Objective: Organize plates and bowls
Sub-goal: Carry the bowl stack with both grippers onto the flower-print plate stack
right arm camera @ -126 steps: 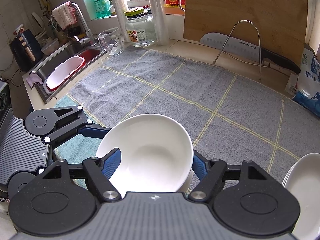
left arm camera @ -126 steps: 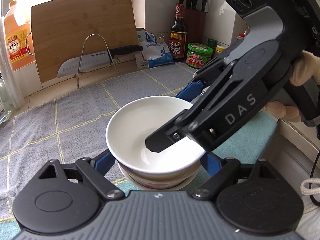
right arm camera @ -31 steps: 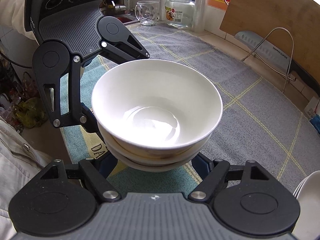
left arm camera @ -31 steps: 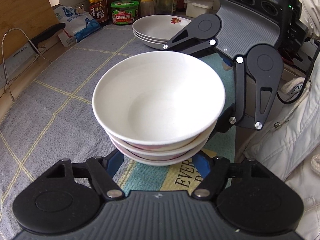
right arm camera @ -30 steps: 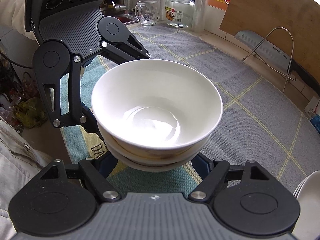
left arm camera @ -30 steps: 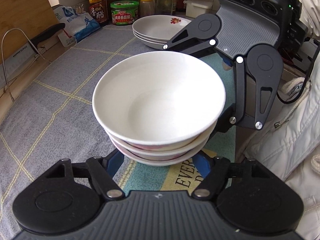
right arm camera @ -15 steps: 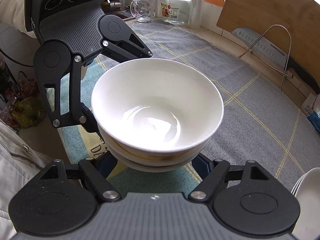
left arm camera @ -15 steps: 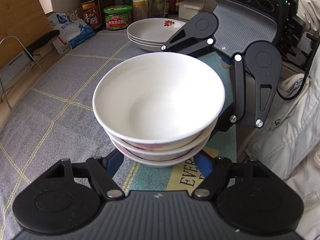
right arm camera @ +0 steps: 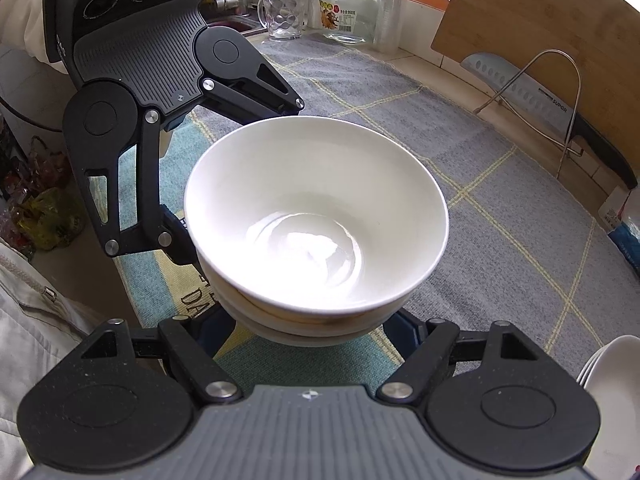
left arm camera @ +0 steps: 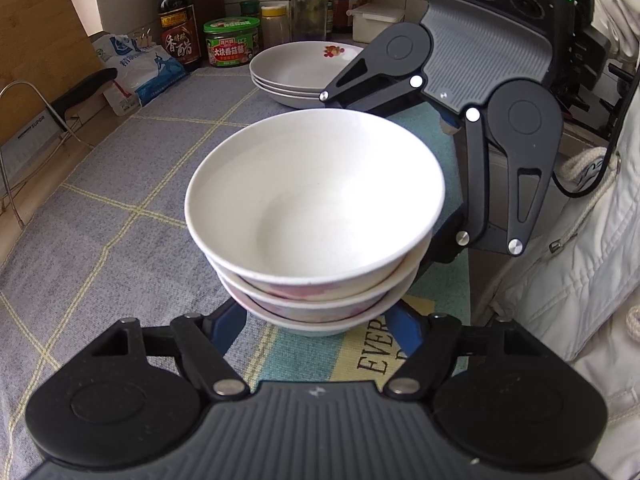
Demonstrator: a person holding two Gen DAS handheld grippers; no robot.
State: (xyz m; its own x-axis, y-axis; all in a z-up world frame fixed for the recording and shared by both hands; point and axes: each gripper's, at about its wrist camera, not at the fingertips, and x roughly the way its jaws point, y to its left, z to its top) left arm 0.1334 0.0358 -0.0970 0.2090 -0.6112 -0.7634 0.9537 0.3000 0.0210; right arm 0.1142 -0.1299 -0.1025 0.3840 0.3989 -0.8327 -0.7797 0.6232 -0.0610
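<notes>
The left gripper [left arm camera: 316,322] has its blue-padded fingers [left arm camera: 230,326] on either side of the base of a stack of bowls [left arm camera: 316,208], low down under the widest rim; its jaws have just been closing a little, with the stack between them, and the pads look pressed to the lowest bowl, so it is grasping the stack. The right gripper [right arm camera: 310,330] comes at the same stack from the opposite side, its own fingers [right arm camera: 218,330] flanking the foot of the bottom bowl in the same way (the contact itself is hidden beneath the rims, so whether it is clenched on the bowl I cannot tell). The stack, three nested white bowls with the top one empty and glossy inside, sits upright between the two grippers, near the table edge, over a teal and yellow mat [left arm camera: 352,354] with printed letters. Beyond it stretches a grey cloth with yellow lines [right arm camera: 500,208]. Further off in the left view, a pile of shallow plates [left arm camera: 298,74] stands well apart from the bowls, near jars and bottles by the wall. A cutting board [right arm camera: 532,20] leans at the back with a knife [right arm camera: 532,100] on a wire stand.
</notes>
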